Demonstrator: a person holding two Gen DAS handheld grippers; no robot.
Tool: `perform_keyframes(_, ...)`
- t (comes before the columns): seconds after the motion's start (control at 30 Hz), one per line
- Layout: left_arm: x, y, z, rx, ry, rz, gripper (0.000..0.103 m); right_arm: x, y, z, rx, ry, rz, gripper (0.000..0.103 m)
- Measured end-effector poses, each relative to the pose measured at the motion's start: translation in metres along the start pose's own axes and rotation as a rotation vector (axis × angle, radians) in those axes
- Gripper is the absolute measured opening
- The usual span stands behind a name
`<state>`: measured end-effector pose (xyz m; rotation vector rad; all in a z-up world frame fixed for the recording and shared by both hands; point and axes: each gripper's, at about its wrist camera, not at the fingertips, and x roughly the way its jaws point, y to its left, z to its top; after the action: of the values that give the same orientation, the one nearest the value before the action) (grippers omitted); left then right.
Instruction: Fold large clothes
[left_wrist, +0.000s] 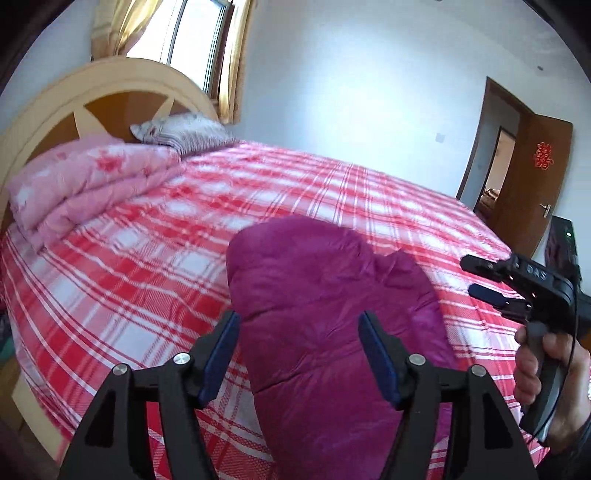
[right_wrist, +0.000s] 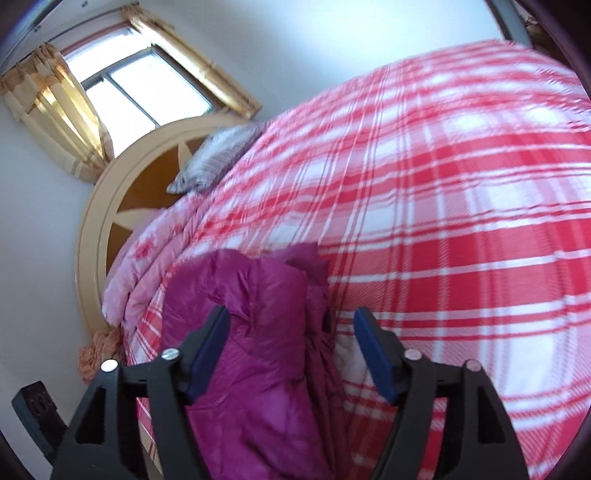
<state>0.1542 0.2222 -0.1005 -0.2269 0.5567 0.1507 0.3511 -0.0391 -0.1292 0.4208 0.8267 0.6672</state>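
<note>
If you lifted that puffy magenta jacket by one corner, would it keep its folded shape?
Probably not. The puffy magenta quilted jacket looks soft and creased, so it would likely flop open. Its padded bulk suggests it is light for its size. The shiny fabric may be slippery.

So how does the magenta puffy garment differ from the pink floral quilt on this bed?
The magenta garment is plain, deep purple-pink and glossy; the pink quilt is pale with red flowers. The garment lies in a long folded bundle near the bed's near edge, in front of both grippers; the quilt sits folded at the headboard end, beside the pillow. Both are padded and rest on the red plaid sheet.
</note>
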Motion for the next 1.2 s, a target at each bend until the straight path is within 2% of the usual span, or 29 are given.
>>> perform_keyframes(0.13,-0.016,-0.006,0.007,0.022,-0.038,-0.011,0.069,-0.031,0.020,-0.009,-0.035,-0.070,-0.026,0.076)
perform_keyframes(0.23,-0.026,-0.007,0.011,0.019,-0.060,-0.032,0.070,-0.052,0.038,-0.018,-0.072,-0.114,-0.035,0.081)
perform_keyframes(0.4,-0.036,-0.006,0.016,0.008,-0.085,-0.047,0.070,-0.074,0.060,-0.029,-0.129,-0.155,-0.039,0.083)
perform_keyframes(0.63,-0.042,-0.008,0.018,0.013,-0.099,-0.042,0.070,-0.091,0.078,-0.044,-0.198,-0.178,-0.078,0.086)
perform_keyframes(0.8,-0.045,-0.011,0.018,0.016,-0.109,-0.039,0.076,-0.106,0.083,-0.051,-0.244,-0.220,-0.101,0.091)
perform_keyframes(1.2,-0.047,-0.013,0.018,0.018,-0.114,-0.035,0.077,-0.120,0.090,-0.054,-0.268,-0.256,-0.122,0.094)
